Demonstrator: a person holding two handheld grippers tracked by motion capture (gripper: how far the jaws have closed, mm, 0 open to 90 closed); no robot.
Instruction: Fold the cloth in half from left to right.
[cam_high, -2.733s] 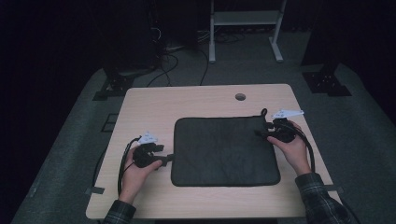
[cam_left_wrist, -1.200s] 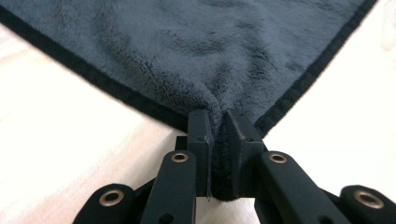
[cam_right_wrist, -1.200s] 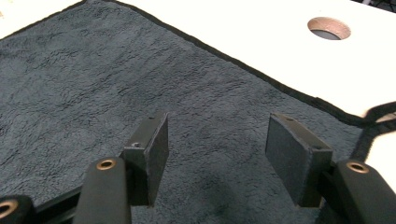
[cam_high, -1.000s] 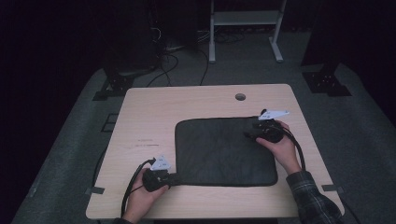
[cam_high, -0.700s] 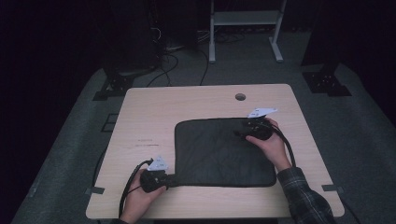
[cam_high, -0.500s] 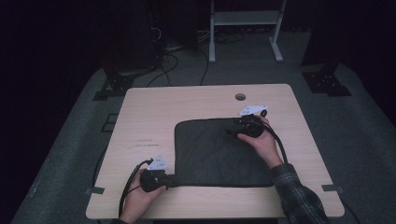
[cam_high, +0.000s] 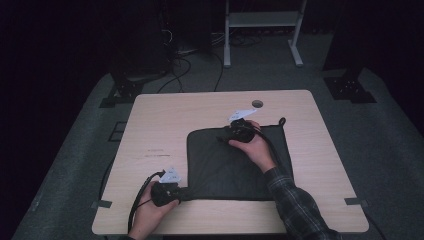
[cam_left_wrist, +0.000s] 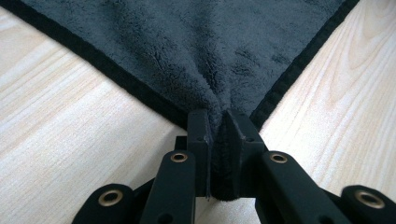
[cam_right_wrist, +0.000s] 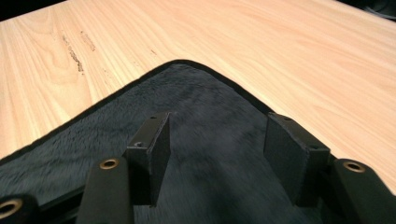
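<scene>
- At the near left corner of the dark towel (cam_high: 235, 162), the left gripper (cam_high: 170, 192) has its jaws pinched tight on the plush cloth, which bunches up between them.
- Over the towel's far edge, the right gripper (cam_high: 235, 134) hovers with its jaws spread wide, holding nothing.
- The towel lies flat on the right half of the wooden table (cam_high: 165, 125), a small loop at its far right corner.
</scene>
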